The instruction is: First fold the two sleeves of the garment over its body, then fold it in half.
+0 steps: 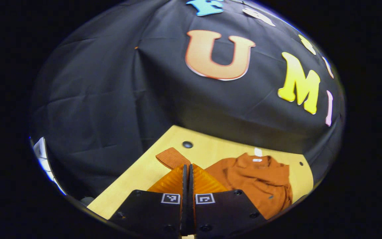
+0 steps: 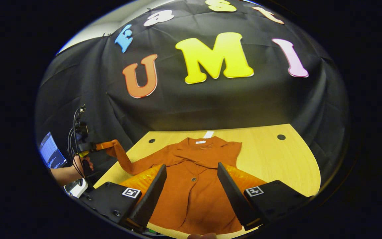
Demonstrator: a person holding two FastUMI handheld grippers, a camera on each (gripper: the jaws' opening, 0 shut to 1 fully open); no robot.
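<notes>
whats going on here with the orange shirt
A person is folding an orange garment on a wooden table with a gripper in each hand. The left gripper is shut on the cuff of one sleeve and holds it lifted off to the side of the table. In the right gripper view the other sleeve already lies across the body. The right gripper hangs open above the garment's front.

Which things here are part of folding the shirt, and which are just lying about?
Part of the job:
- orange shirt on the table
- its sleeve, lifted off to the side
- left gripper, pinching the sleeve's cuff
- right gripper, open above the shirt

Lying about:
- screen beyond the table edge
- cables by the hand
</notes>
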